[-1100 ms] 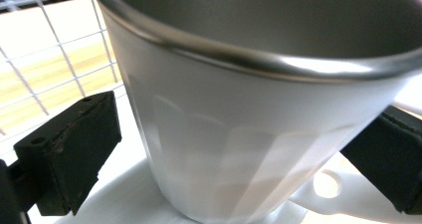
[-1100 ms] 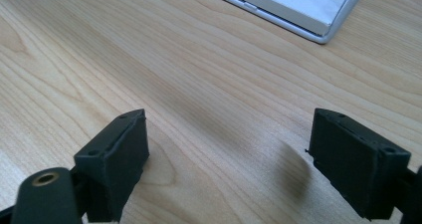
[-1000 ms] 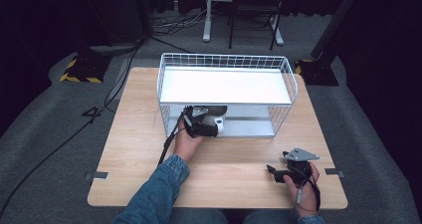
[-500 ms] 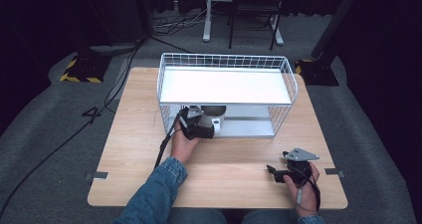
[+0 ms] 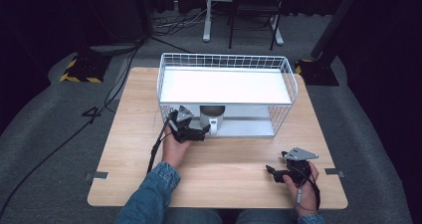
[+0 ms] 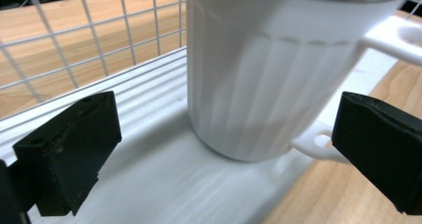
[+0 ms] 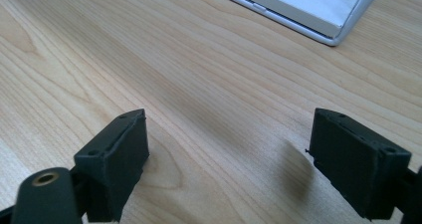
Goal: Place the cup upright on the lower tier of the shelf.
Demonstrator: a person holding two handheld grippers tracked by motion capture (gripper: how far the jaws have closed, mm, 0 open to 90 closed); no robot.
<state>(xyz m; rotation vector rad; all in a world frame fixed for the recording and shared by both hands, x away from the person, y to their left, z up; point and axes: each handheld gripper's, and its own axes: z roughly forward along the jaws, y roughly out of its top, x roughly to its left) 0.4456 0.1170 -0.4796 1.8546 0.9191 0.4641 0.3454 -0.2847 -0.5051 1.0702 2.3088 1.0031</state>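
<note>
Two grippers, jaws spread: left gripper (image 5: 203, 131) flanks a white mug (image 6: 259, 79) on the wire rack's (image 5: 164, 79) lower shelf; right gripper (image 5: 271, 171) rests apart.

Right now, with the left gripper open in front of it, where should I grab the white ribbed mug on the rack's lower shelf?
Grip the white ribbed mug across its body, coming from the open front of the white wire rack. It stands upright between the left gripper's open jaws; its handle juts sideways, so probably stay below it.

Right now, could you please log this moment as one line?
left gripper: open, jaws astride mug | mug: lower rack shelf | right gripper: open, over table
</note>
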